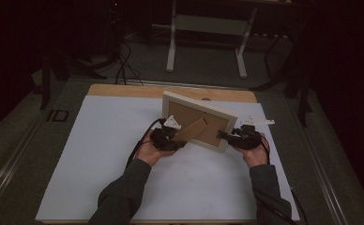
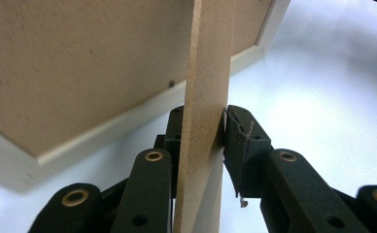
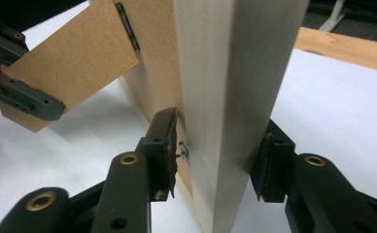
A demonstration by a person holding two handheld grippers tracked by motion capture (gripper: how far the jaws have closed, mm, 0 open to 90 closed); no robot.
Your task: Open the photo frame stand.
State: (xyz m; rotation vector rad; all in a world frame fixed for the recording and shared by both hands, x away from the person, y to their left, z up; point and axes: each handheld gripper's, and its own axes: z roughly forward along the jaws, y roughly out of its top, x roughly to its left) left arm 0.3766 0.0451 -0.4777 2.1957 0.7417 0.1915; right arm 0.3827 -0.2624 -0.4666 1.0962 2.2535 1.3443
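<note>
A pale wooden picture frame (image 1: 200, 105) stands on the white sheet with its brown back (image 2: 79, 58) toward me. Its hinged brown stand leg (image 1: 192, 131) is swung out to the left. My left gripper (image 1: 176, 140) is shut on that leg (image 2: 206, 73), one pad on each face. My right gripper (image 1: 226, 136) straddles the frame's right side rail (image 3: 235, 73). One pad lies against the rail's front; the other stands a sliver off the back, by a small metal clip (image 3: 184, 151). The left gripper (image 3: 11, 87) on the leg (image 3: 70, 63) also appears in the right gripper view.
A white sheet (image 1: 124, 154) covers most of the wooden table (image 1: 124, 90), leaving a bare strip at the far edge. A small white paper piece (image 1: 260, 122) lies right of the frame. Beyond the table stand a white table's legs (image 1: 173, 47) and dark cables on the floor.
</note>
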